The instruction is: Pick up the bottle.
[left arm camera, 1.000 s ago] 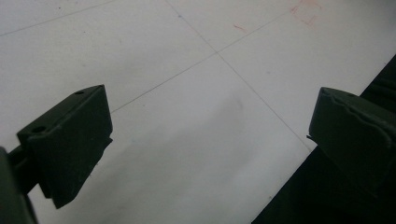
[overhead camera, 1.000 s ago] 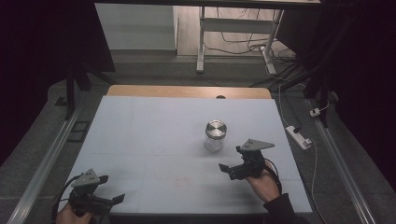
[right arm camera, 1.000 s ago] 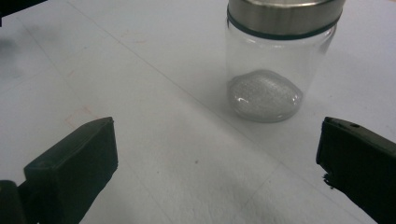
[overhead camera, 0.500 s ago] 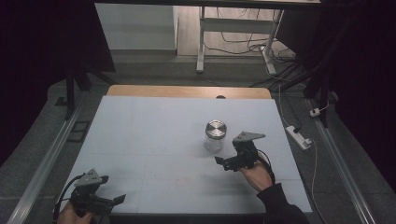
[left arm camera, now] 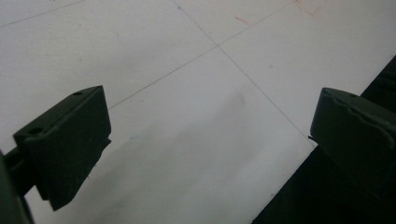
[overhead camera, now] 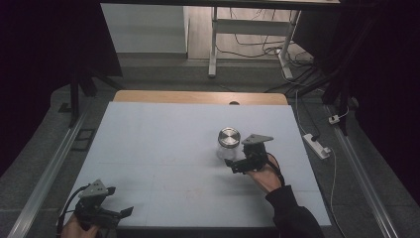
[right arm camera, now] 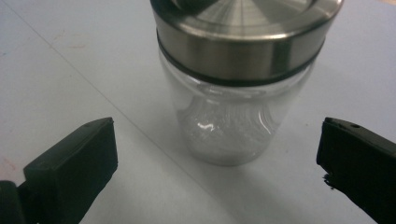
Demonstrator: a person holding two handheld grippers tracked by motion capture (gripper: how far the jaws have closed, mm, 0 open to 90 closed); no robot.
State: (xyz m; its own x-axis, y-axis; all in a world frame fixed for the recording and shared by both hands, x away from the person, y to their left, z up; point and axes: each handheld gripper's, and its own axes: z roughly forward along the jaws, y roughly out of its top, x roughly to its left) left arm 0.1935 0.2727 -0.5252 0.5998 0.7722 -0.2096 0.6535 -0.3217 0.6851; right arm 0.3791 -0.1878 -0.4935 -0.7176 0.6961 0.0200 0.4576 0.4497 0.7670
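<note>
A clear glass jar (overhead camera: pixel 227 145) with a brushed metal lid stands upright on the pale blue table (overhead camera: pixel 163 144), right of centre. In the right gripper view the jar (right arm camera: pixel 233 84) is close ahead, centred between the two black jaws, which stand wide apart and do not touch it. My right gripper (overhead camera: pixel 236 165) is open, just in front and to the right of the jar, held by a hand in a dark sleeve. My left gripper (overhead camera: pixel 121 213) rests open at the table's near left corner, with bare table surface (left arm camera: pixel 187 93) between its jaws.
Beyond the far edge of the table (overhead camera: pixel 198 97) is a wooden strip. A white power strip (overhead camera: pixel 317 145) and cables lie on the floor to the right. Metal rails (overhead camera: pixel 49 168) run along both sides. A white desk leg (overhead camera: pixel 213 39) stands behind.
My right gripper has moved left and forward toward the jar, closing the gap to it. The left gripper has stayed at the near left corner.
</note>
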